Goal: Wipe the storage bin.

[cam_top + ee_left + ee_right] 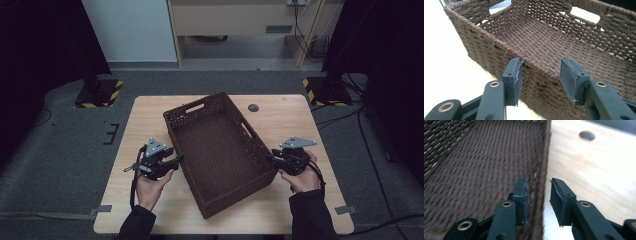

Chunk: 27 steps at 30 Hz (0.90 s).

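The woven basket (220,150), dark brown and empty, sits on the middle of the wooden table (150,120), turned askew to the table edges. Its long axis runs from the near corner on the person's right up toward the far left, so one short end with a handle cut-out faces the far left corner and the other short end faces the person. The right gripper (272,159) stands at the right long wall near the basket's near end; in the right gripper view its jaws straddle the rim (543,170), one inside and one outside, with a gap left on the outer side, so they are parted and not yet clamped. The left gripper (179,159) is just beside the left long wall; in the left gripper view its jaws are spread wide in front of the rim (534,65), with nothing between them. Judgement: the step in hand is taking hold of both long walls. To do it well, the left jaws should come over the rim as the right ones have, at a matching point along the length, and both should close squarely on the rim cord so the load stays level. A grommet hole (253,107) lies in the table beyond the basket, well apart from it.
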Each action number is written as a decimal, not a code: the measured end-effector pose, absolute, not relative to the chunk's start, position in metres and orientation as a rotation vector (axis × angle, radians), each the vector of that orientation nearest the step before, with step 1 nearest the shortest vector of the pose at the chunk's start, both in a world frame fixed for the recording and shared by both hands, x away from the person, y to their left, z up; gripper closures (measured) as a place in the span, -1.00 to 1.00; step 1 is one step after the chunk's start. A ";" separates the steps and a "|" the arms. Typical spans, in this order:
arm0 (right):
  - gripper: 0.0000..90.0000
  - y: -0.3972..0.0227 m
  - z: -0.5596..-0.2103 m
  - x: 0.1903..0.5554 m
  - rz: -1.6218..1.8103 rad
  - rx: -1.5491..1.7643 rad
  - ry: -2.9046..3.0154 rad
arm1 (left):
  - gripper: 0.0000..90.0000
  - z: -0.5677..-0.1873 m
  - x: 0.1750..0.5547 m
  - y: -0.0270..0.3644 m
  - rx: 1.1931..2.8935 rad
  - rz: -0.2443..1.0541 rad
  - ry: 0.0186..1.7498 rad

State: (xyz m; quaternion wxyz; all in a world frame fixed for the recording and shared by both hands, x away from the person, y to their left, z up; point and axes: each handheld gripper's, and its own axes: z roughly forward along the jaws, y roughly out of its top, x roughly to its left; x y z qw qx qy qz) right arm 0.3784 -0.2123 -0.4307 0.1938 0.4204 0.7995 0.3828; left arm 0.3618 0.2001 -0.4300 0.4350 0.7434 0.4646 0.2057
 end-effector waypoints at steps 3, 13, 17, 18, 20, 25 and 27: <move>0.67 -0.212 -0.436 0.384 1.079 1.183 2.223 | 0.14 -0.431 0.365 0.199 1.844 0.508 1.161; 0.67 -0.207 -0.441 0.373 1.101 1.206 2.341 | 0.05 -0.434 0.353 0.194 1.874 0.515 1.165; 0.54 -0.207 -0.436 0.375 1.115 1.180 2.321 | 0.14 -0.435 0.359 0.194 1.878 0.483 1.157; 0.48 -0.206 -0.435 0.377 1.125 1.188 2.310 | 0.16 -0.436 0.361 0.193 1.885 0.484 1.157; 0.44 -0.204 -0.435 0.381 1.136 1.161 2.269 | 0.15 -0.437 0.365 0.189 1.895 0.534 1.163; 0.62 -0.197 -0.440 0.390 1.180 1.163 2.263 | 0.18 -0.438 0.370 0.194 1.885 0.526 1.161; 0.65 -0.196 -0.440 0.389 1.176 1.163 2.258 | 0.15 -0.437 0.367 0.194 1.885 0.540 1.166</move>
